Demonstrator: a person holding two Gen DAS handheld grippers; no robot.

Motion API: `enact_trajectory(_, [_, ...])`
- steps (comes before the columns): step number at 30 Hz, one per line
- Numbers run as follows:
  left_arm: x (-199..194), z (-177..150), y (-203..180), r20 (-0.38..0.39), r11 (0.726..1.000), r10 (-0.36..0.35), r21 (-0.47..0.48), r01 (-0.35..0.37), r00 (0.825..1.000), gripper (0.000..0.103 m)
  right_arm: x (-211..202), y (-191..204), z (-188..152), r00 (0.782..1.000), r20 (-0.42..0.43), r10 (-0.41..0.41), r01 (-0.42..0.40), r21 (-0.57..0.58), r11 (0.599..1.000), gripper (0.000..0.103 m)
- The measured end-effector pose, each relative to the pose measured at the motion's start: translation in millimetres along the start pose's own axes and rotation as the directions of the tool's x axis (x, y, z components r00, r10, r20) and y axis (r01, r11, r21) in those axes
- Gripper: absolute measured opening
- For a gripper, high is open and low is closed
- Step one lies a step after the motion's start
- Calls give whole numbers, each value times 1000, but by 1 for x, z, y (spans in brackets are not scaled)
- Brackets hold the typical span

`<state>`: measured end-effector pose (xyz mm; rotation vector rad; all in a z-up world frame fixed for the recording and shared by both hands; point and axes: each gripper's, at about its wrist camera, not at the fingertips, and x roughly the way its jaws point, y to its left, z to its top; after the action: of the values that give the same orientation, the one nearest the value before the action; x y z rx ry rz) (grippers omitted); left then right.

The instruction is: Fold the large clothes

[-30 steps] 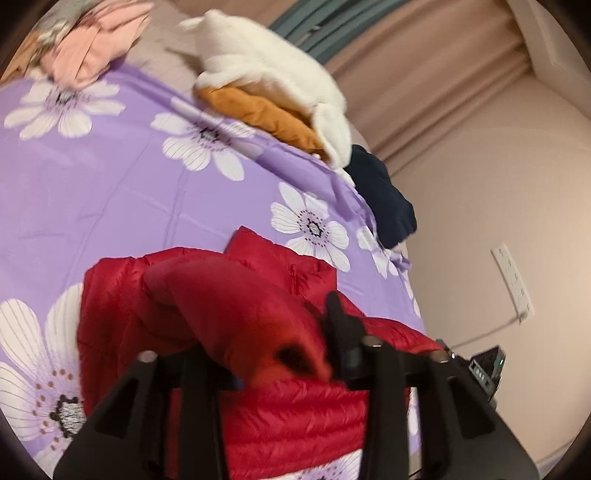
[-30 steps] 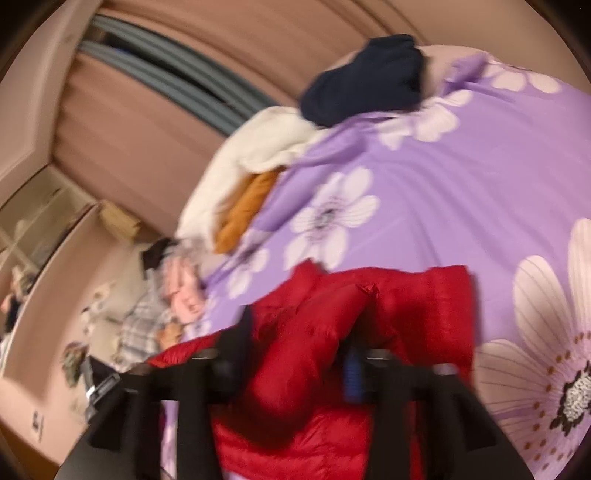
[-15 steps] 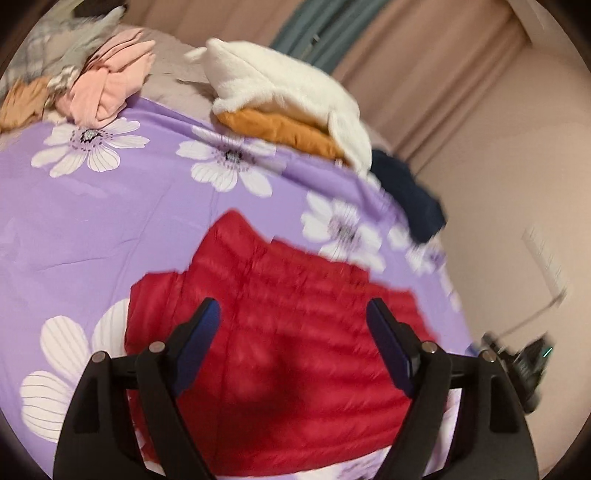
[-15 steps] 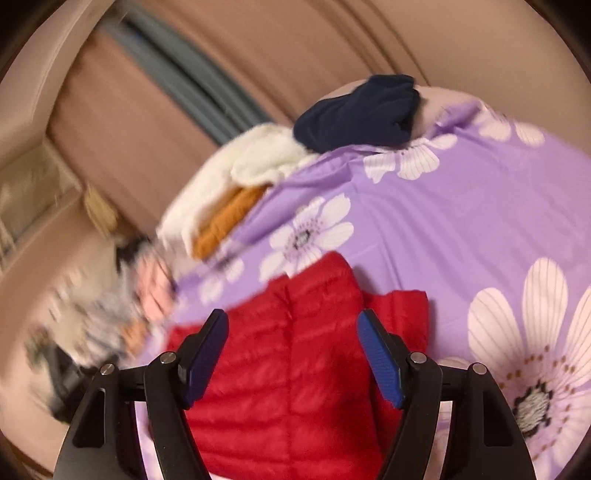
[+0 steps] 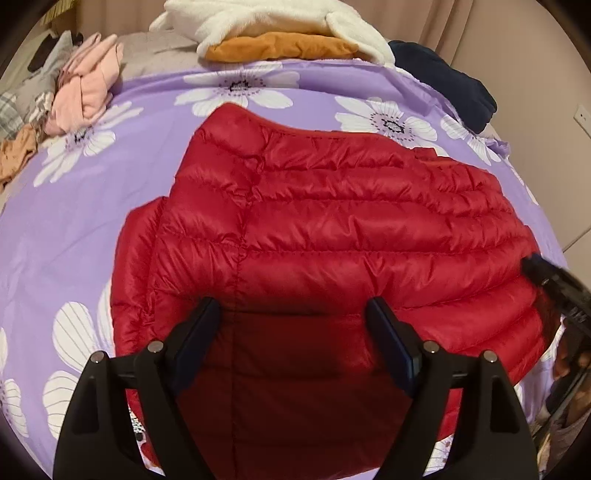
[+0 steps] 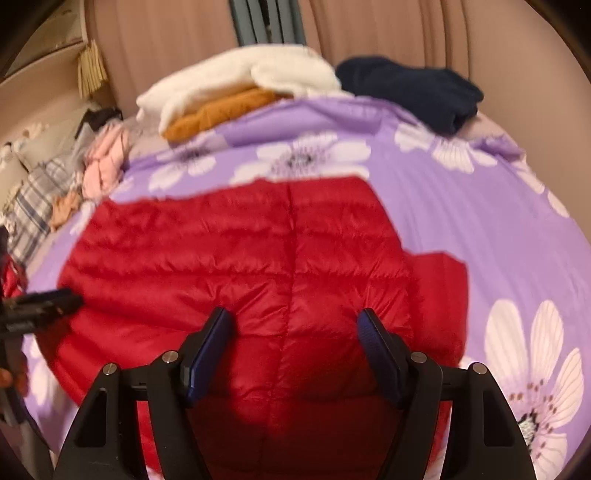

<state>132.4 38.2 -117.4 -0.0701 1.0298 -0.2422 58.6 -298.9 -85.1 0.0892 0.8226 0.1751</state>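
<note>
Jacket: red puffy jacket [image 5: 332,221], lying flat and folded on the bed [image 5: 74,229], at the middle of the purple flowered cover.
Left gripper [image 5: 293,310]: fingers released and spread wide just above the jacket at 6 o'clock, holding nothing; jaws just opened.
Right gripper [image 6: 295,319]: fingers also released, wide apart over the jacket, nothing between them; jaws just opened.
Far edge, 12 o'clock: white fleece [image 5: 266,18] on top of orange cloth [image 5: 280,46].
1 o'clock: dark blue garment [image 5: 447,81].
10 o'clock: pink clothes [image 5: 86,88].
</note>
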Motion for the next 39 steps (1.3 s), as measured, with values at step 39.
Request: enact_trajectory(39, [-26, -58, -39, -2, 999, -32, 8, 32, 999, 92, -13, 47, -33, 999, 9, -49, 50, -101, 994, 73])
